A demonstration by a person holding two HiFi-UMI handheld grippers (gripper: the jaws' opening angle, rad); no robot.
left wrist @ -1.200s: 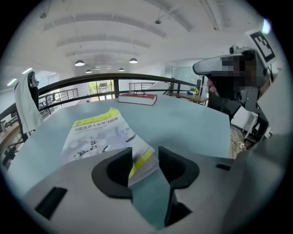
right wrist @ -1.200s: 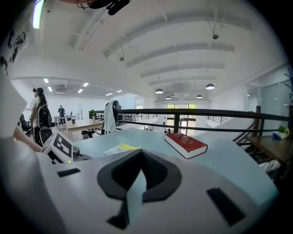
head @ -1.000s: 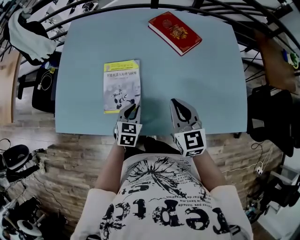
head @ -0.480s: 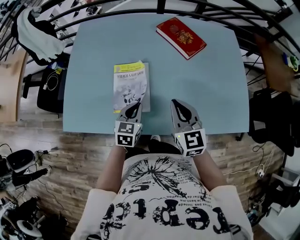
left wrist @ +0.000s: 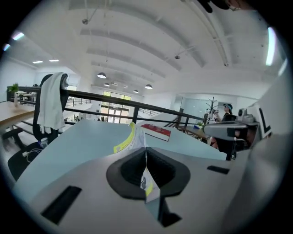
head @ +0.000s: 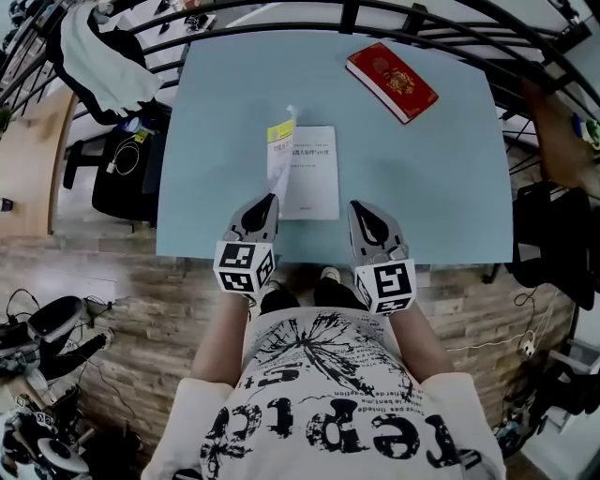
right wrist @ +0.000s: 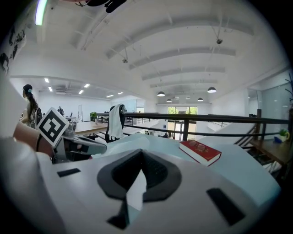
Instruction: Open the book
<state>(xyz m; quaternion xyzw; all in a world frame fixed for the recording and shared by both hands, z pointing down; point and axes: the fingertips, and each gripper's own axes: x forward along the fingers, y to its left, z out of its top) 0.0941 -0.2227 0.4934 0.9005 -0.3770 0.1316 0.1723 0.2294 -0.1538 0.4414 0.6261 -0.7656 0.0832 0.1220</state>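
A thin book [head: 314, 173] lies near the front of the light blue table [head: 431, 178], with its white first page showing. Its yellow-edged cover [head: 279, 150] stands lifted on edge along the left side. My left gripper [head: 270, 202] is shut on the cover's lower corner. In the left gripper view the cover [left wrist: 130, 139] runs up from between the closed jaws of that gripper [left wrist: 145, 150]. My right gripper [head: 362, 208] hovers over the table's front edge to the right of the book. It is shut, with nothing in it [right wrist: 141, 153].
A red hardback book [head: 392, 82] lies at the table's far right, also in the gripper views [left wrist: 155, 131] [right wrist: 200, 151]. A black railing [head: 394, 11] runs behind the table. A chair draped with white cloth [head: 108, 66] stands at the far left.
The left gripper closed on the cover and rose with it. The cover swung from flat to upright, baring the white first page. The right gripper stayed shut by the front edge.
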